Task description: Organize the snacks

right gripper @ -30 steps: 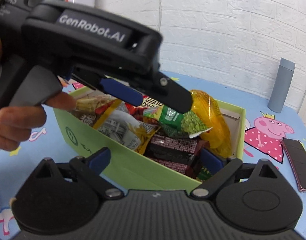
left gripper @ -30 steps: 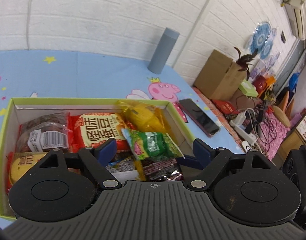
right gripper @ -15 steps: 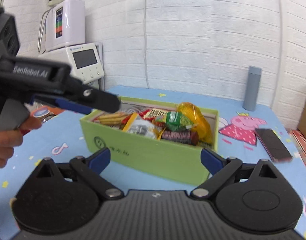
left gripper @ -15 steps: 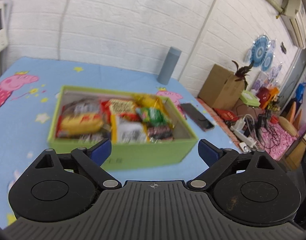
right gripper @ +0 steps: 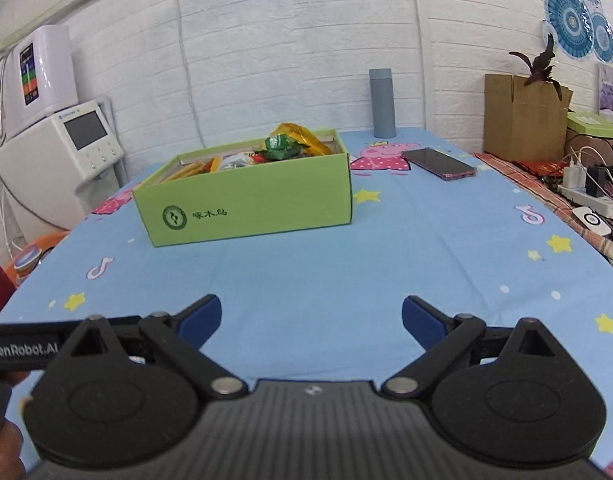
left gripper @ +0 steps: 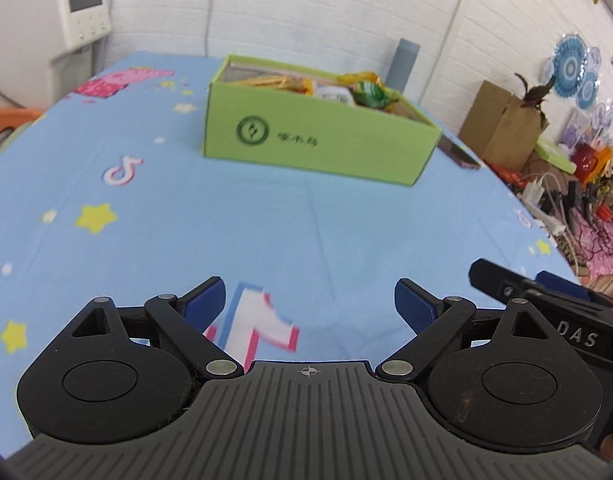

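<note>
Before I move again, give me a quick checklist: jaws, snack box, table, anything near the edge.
1. Left gripper jaws open, nothing between them: ok.
2. Right gripper jaws open, nothing between them: ok.
3. Green box upright on the table, snacks inside: ok.
4. Loose snacks on the blue cloth: none in view, ok.
5. Yellow packet rises above the box rim, so a lid might not sit flat: not ok.
6. Phone lies flat near the cloth's right edge, apart from the box: ok.

open green box (right gripper: 250, 204) packed with snack packets (right gripper: 284, 146) sits on blue tablecloth (right gripper: 346, 280).
</note>
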`<state>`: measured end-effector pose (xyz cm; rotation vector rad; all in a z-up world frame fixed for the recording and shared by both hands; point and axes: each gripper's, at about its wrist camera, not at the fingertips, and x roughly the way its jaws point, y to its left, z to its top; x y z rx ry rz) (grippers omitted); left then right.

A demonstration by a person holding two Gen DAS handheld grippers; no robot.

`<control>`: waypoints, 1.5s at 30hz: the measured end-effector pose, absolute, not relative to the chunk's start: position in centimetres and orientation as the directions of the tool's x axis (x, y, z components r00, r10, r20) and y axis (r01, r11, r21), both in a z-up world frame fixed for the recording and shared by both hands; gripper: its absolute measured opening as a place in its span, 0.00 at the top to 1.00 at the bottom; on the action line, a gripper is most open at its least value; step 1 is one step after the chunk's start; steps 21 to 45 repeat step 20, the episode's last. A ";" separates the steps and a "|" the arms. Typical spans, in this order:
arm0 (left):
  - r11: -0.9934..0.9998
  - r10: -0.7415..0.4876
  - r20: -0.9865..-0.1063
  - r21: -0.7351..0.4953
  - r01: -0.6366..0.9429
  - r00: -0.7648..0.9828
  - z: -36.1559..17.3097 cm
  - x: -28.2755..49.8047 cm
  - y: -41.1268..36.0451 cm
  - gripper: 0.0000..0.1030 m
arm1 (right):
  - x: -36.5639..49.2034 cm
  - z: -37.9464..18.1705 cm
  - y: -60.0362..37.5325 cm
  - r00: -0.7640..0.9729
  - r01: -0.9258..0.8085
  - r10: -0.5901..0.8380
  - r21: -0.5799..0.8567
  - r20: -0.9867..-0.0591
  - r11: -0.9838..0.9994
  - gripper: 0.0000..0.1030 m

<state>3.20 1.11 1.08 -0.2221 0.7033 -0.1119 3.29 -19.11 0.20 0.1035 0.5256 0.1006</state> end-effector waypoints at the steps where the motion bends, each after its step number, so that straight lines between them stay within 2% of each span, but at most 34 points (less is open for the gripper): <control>1: 0.974 -0.162 -0.632 -0.227 0.019 0.758 0.9 2.7 1.0 0.19 | 2.7 0.1 -19.1 0.860 -0.071 0.121 0.119 -0.496 0.990 0.07; 12: 0.980 -0.135 -0.625 -0.199 0.010 0.769 0.1 -0.7 0.2 0.20 | -0.9 -0.5 -19.7 0.868 -0.046 0.094 0.111 -0.487 0.993 0.07; 17: 0.979 -0.137 -0.596 -0.203 0.016 0.791 0.0 -3.2 0.0 0.27 | -3.0 -0.7 -20.2 0.874 -0.041 0.098 0.129 -0.476 0.991 0.06; 45: 0.980 -0.136 -0.578 -0.195 0.025 0.804 0.1 -4.8 -0.2 0.27 | -4.7 -0.6 -20.2 0.884 -0.042 0.096 0.127 -0.457 0.991 0.06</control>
